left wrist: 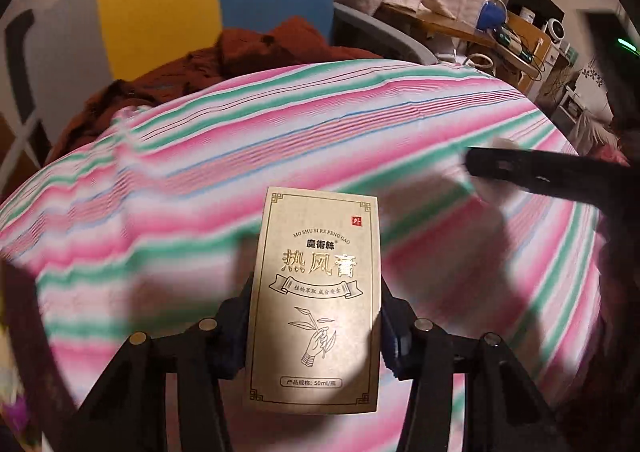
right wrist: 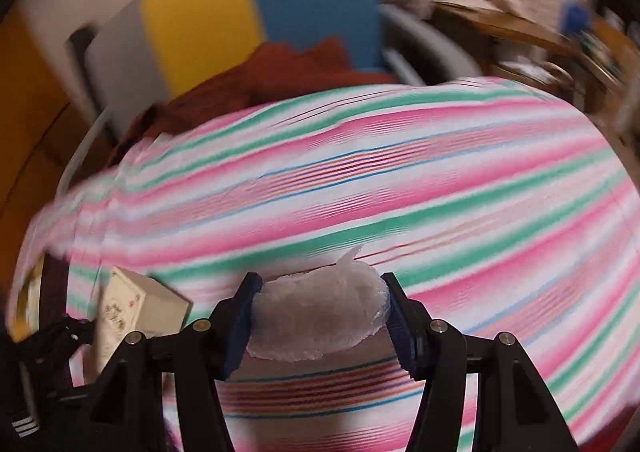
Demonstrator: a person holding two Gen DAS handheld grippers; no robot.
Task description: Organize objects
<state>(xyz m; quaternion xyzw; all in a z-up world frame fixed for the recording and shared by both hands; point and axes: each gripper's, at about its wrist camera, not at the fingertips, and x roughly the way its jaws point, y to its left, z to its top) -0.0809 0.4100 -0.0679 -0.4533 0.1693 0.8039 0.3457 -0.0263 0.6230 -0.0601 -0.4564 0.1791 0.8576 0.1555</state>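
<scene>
Box [left wrist: 316, 300]: a tan carton with gold print and Chinese characters, sitting upright between the blue pads of the left gripper [left wrist: 316, 332], above the striped cloth [left wrist: 280, 140].
Left gripper: jaws standing partly closed, pressing on both long sides of the box and gripping it near its lower half.
Right gripper [right wrist: 320, 316]: jaws standing about half open, clamping a crumpled wad of clear plastic wrap [right wrist: 320, 316] from both sides.
Plastic wrap: bulging between the blue pads, hanging above the cloth; contact with the cloth cannot be told.
Cross views: the right gripper is showing as a dark bar at the right edge of the left wrist view; the box is appearing at the lower left of the right wrist view.
Striped cloth: pink, green and white bands covering the whole bed surface.
Rust-brown fabric [left wrist: 224, 64]: lying bunched at the far left edge of the cloth.
Chair [left wrist: 376, 36]: grey, standing past the far edge.
Desk [left wrist: 500, 40]: wooden, cluttered, standing beyond the far right corner.
</scene>
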